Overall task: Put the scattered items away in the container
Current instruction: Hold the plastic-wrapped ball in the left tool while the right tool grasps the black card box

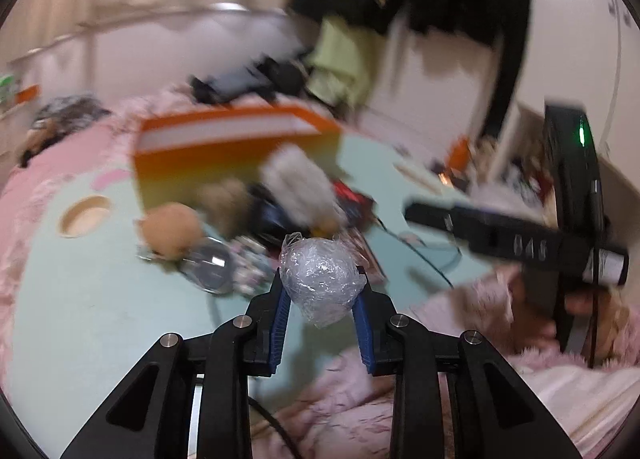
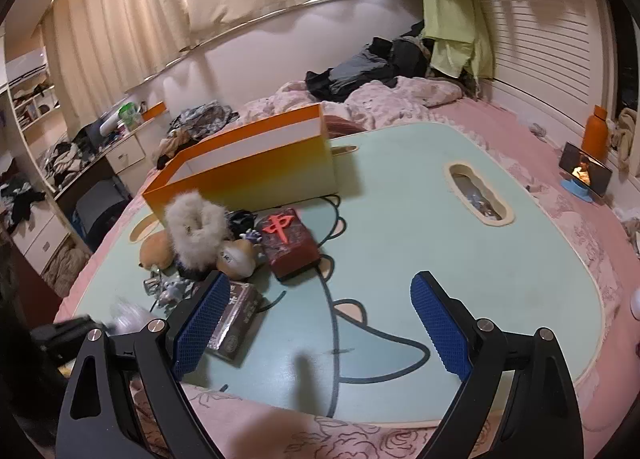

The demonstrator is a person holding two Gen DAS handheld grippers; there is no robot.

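Note:
My left gripper [image 1: 320,283] is shut on a ball of crinkled clear plastic wrap [image 1: 320,279], held above the mint green table [image 1: 80,299]. The orange and white box [image 1: 224,147] stands beyond it, blurred. In front of the box lie a grey furry item [image 2: 196,231], a tan plush [image 2: 156,251], a dark red block with a red character [image 2: 290,243] and a dark packet [image 2: 236,323]. My right gripper [image 2: 320,315] hangs open over the table with nothing between its fingers. It appears at the right of the left wrist view as a black body [image 1: 520,235].
The table [image 2: 440,243] rests on a pink bed cover and has oval cut-outs [image 2: 478,195]. Dark clothes [image 2: 360,71] are piled behind the box. A phone on a blue stand [image 2: 584,175] and an orange bottle [image 2: 596,131] sit at the far right.

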